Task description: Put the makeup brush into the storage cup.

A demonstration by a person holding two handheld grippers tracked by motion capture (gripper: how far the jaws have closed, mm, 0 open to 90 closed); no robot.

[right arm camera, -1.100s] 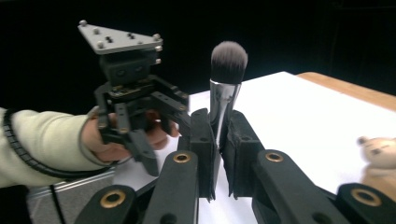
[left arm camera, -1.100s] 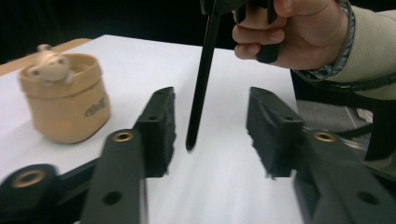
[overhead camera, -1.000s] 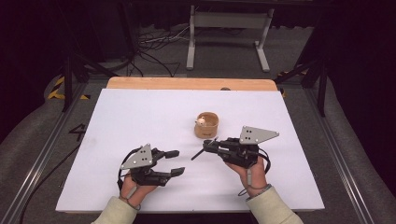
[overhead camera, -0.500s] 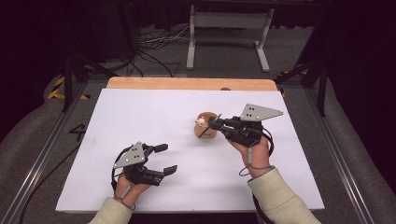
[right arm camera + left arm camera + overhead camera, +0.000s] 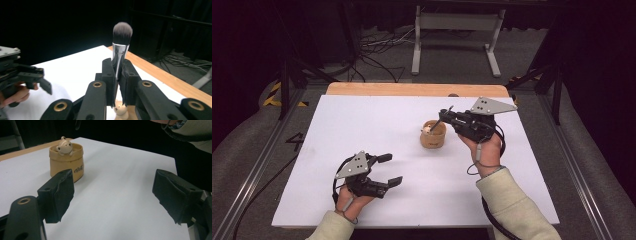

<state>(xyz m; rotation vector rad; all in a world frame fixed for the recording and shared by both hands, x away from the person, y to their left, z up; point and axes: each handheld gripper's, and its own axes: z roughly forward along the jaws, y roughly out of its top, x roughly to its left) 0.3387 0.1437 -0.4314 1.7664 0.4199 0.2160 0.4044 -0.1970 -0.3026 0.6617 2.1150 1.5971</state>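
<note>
The white table point(image 5: 362, 140) carries one thing, a tan cup point(image 5: 433, 135) at about one o'clock from the board's centre, with a small bear figure point(image 5: 64, 145) peeking over its rim.

The right gripper point(image 5: 443, 116) hangs just over the cup's three o'clock edge, its jaws clamped together on a makeup brush point(image 5: 120, 47). In the right gripper view the silver ferrule is pinched between the pads and the grey bristles stand at twelve o'clock, while the handle runs down toward the cup below.

The left gripper point(image 5: 391, 169) rests low at about seven o'clock from the cup, well apart from it, jaws spread wide and holding nothing.

The step in hand looks like standing the brush in the cup. To do it well, I would centre the handle tip over the open part of the mouth, clear of the bear at the rim, keep the brush near upright, lower until the handle is well inside, and only then ease the jaws apart. The cup looks light, so a sideways nudge could tip it; the idle left gripper could steady its wall.

Dark lettering sits on the cup's side in the left gripper view, too small and blurred to read.
</note>
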